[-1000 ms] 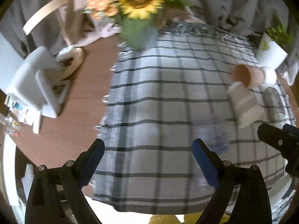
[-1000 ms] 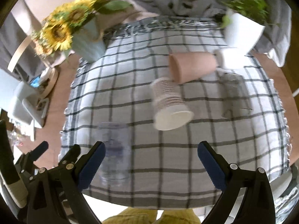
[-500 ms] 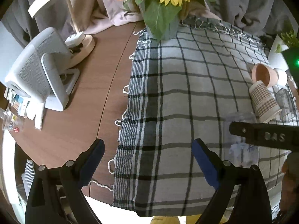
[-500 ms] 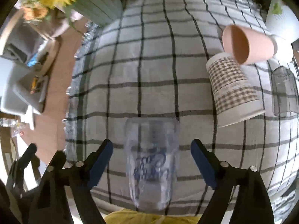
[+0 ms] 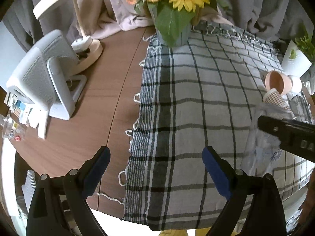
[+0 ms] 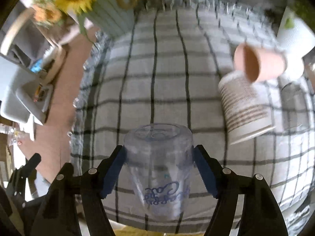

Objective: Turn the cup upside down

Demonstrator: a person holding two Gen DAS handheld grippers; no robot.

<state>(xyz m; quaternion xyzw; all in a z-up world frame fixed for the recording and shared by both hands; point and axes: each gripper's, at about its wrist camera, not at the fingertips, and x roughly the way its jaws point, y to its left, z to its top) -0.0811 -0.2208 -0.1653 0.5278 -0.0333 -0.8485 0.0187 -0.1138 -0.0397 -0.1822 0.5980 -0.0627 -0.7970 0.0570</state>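
A clear plastic cup (image 6: 159, 169) with blue lettering lies on its side on the plaid cloth (image 6: 157, 82), its base pointing away from me. My right gripper (image 6: 158, 159) has closed in around the cup's base end; both blue pads touch its sides. In the left wrist view the cup (image 5: 261, 149) shows at the right edge, partly behind the right gripper's black finger (image 5: 285, 129). My left gripper (image 5: 155, 169) is open and empty above the cloth's left edge.
A checked paper cup (image 6: 246, 108), a pink cup (image 6: 258, 64) and another clear cup (image 5: 300, 108) lie at the right. A white plant pot (image 5: 295, 61), a sunflower vase (image 5: 175, 33), a grey device (image 5: 41, 74) and a lamp base (image 5: 88, 49) stand around.
My right gripper has moved forward over the clear cup and its jaws have narrowed onto the cup's sides. The left gripper has drifted a little to the left and stays open.
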